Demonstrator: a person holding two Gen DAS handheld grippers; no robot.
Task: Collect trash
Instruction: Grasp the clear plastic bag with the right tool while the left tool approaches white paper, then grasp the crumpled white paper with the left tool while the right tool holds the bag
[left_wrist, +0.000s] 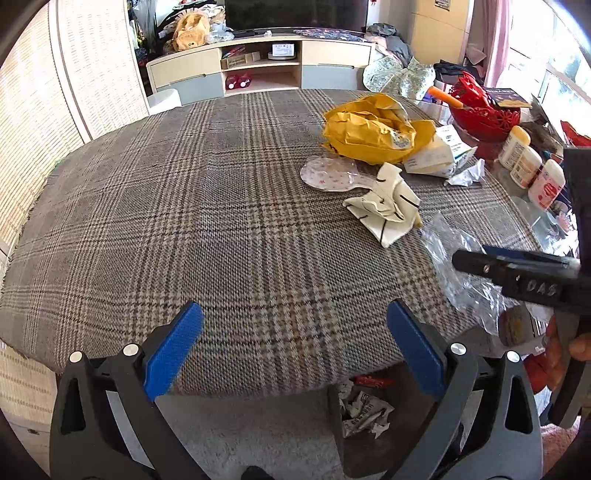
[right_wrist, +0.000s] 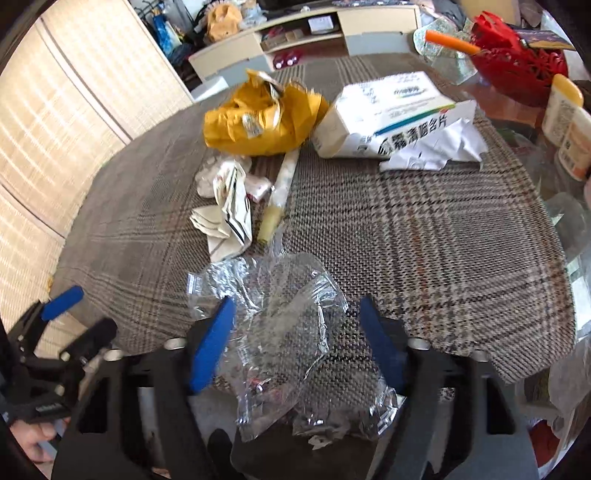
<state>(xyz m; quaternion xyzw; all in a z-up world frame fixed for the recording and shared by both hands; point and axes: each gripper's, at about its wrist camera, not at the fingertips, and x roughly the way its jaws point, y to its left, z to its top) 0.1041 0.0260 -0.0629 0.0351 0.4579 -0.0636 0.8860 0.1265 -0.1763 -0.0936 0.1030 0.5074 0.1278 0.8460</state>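
Note:
Trash lies on a plaid-covered table (left_wrist: 184, 206): a crumpled yellow bag (left_wrist: 373, 129) (right_wrist: 258, 122), a white medicine box (left_wrist: 436, 155) (right_wrist: 388, 114), torn white paper (right_wrist: 439, 147), crumpled cream paper (left_wrist: 388, 206) (right_wrist: 229, 218) and a clear plastic wrapper (right_wrist: 288, 332) (left_wrist: 454, 273) at the near edge. My right gripper (right_wrist: 295, 339) is open, its blue pads on either side of the clear wrapper. My left gripper (left_wrist: 295, 350) is open and empty over the table's near edge, left of the wrapper.
A dark bin (left_wrist: 369, 417) holding crumpled paper stands on the floor below the table edge. A red basket (left_wrist: 484, 110) and several small bottles (left_wrist: 532, 166) stand at the table's right. A TV cabinet (left_wrist: 258, 66) is behind.

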